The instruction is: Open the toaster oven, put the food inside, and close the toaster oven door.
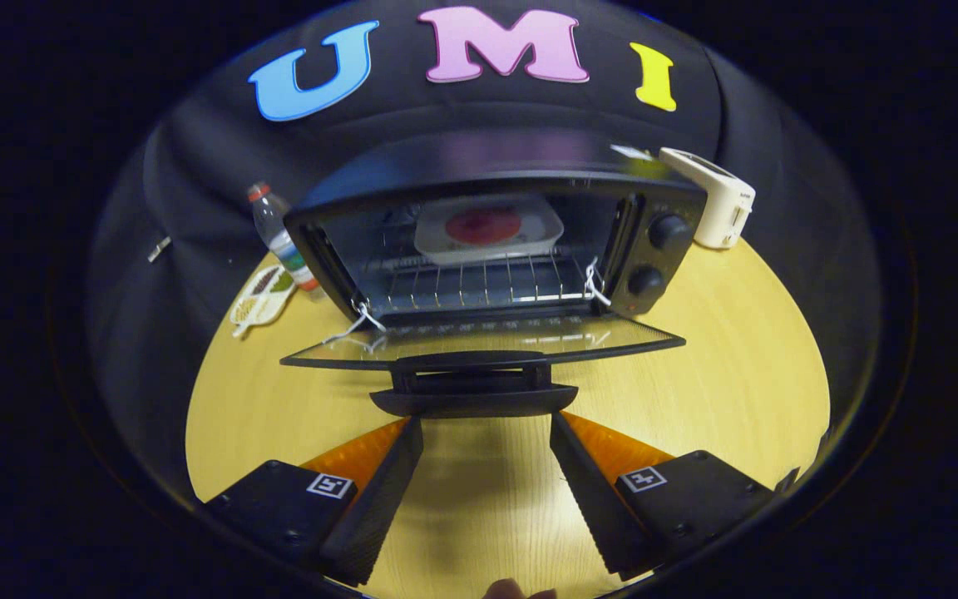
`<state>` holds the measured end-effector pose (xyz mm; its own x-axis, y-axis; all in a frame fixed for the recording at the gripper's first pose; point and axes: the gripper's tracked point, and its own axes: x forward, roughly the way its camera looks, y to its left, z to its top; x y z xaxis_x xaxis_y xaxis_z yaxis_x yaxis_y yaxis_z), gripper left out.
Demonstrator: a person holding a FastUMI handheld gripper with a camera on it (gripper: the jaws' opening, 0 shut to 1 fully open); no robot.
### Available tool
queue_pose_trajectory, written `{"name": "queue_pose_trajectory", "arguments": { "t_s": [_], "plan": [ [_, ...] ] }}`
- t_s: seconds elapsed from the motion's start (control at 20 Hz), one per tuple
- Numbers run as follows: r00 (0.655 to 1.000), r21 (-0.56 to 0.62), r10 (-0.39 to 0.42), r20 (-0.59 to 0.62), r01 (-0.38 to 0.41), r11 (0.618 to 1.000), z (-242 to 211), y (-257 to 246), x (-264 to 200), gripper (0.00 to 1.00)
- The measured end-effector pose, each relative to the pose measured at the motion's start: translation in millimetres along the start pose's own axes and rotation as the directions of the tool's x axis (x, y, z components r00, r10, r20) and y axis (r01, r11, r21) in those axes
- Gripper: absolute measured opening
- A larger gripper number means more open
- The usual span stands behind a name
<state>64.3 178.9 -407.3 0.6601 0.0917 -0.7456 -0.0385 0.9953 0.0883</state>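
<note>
A black toaster oven [496,241] stands on the wooden table with its glass door [483,339] folded down flat toward me. Inside, on the wire rack [479,283], rests a white tray [489,228] holding a round red piece of food [483,225]. The door's black handle [473,393] sits just ahead of my fingertips and slightly above them. My gripper [486,424] is open, its fingers spread about as wide as the handle, with nothing between them but bare tabletop.
A plastic bottle [279,237] with a red cap stands left of the oven, a flat packet [263,295] lying beside it. A white appliance [716,200] stands behind the oven's right corner. Two knobs [666,231] are on the oven's right panel.
</note>
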Motion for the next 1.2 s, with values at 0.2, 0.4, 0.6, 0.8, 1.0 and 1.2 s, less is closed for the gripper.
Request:
{"name": "queue_pose_trajectory", "arguments": {
  "t_s": [0.2, 0.4, 0.6, 0.8, 1.0, 1.2],
  "plan": [
    [0.995, 0.021, 0.029, 0.099, -0.031, 0.999, 65.5, 10.8, -1.2, 1.0],
    [0.976, 0.017, 0.059, 0.21, -0.064, 0.998, 115.2, 20.0, -14.7, 1.0],
    [0.947, -0.014, 0.08, 0.312, -0.079, 0.997, 146.8, 17.7, -40.4, 1.0],
    [0.891, -0.073, 0.101, 0.444, -0.076, 0.994, 190.2, 9.9, -91.9, 1.0],
    [0.808, -0.09, 0.127, 0.576, -0.092, 0.992, 242.8, -5.2, -154.2, 0.99],
    [0.762, -0.07, 0.127, 0.635, -0.107, 0.992, 275.5, -22.2, -196.5, 0.99]
  ]
}}
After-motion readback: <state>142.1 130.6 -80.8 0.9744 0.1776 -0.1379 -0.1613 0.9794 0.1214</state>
